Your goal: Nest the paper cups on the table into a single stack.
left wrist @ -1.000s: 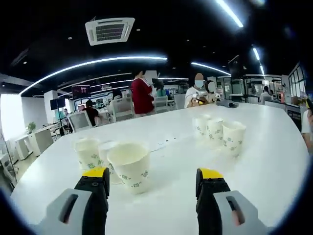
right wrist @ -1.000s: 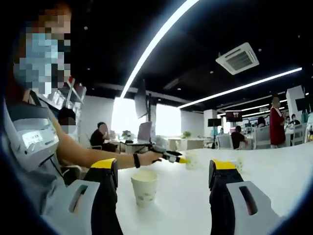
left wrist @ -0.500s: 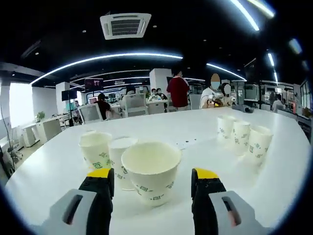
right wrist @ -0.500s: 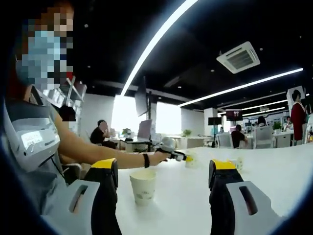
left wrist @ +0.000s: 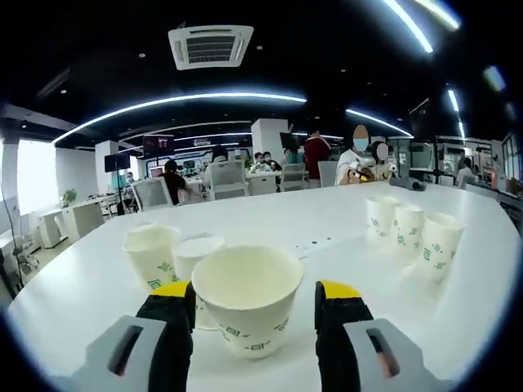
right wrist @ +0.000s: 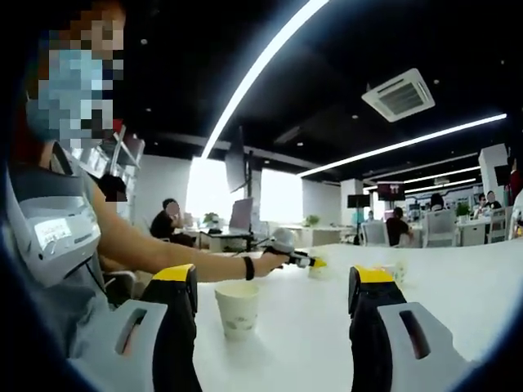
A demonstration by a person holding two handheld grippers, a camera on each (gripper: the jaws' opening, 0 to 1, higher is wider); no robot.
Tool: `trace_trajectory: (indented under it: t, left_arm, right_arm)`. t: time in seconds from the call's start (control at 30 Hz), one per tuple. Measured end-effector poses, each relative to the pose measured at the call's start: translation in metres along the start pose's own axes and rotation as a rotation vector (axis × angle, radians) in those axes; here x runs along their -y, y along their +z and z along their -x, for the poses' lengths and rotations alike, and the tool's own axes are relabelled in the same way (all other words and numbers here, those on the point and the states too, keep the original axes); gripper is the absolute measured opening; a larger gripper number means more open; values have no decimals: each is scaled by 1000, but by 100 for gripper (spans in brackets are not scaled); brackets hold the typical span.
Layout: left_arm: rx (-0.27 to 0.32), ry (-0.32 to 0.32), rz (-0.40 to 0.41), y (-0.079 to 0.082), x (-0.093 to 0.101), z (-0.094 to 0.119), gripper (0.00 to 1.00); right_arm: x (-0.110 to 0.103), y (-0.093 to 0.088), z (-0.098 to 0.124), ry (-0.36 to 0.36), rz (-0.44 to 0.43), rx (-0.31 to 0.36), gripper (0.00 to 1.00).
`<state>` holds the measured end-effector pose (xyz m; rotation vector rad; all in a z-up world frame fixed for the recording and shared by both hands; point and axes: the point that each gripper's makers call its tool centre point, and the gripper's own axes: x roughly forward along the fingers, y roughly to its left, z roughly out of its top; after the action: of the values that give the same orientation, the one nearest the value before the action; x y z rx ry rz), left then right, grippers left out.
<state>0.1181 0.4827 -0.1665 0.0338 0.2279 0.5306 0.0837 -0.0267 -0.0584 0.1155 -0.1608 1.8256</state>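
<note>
Left claw [left wrist: 253, 298] had closed in on the nearest paper cup [left wrist: 246, 298], which now sat lower centre between its wide jaws, ungripped. Right claw [right wrist: 274, 282] hung wide over a lone cup [right wrist: 237, 309] on the tabletop [right wrist: 458, 294]. Grasp looked next.

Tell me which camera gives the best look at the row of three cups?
The left gripper view: the three cups stand in a row, unobstructed, on the white table. In the right gripper view I can't pick that row out with confidence.
</note>
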Motion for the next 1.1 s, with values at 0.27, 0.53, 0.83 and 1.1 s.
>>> trace_trajectory:
  t: [0.27, 0.53, 0.83, 1.1]
  left_arm:
    - [-2, 12, 2, -2, -3, -4, 57]
    - [7, 23, -9, 1, -9, -7, 50]
    - [32, 12, -16, 2, -9, -7, 49]
    - [56, -27, 6, 7, -4, 3, 49]
  right_arm:
    - [1, 0, 2, -4, 0, -2, 79]
    - [2, -1, 1, -5, -2, -3, 79]
    - [2, -1, -1, -3, -5, -3, 79]
    - [0, -2, -2, 3, -7, -8, 79]
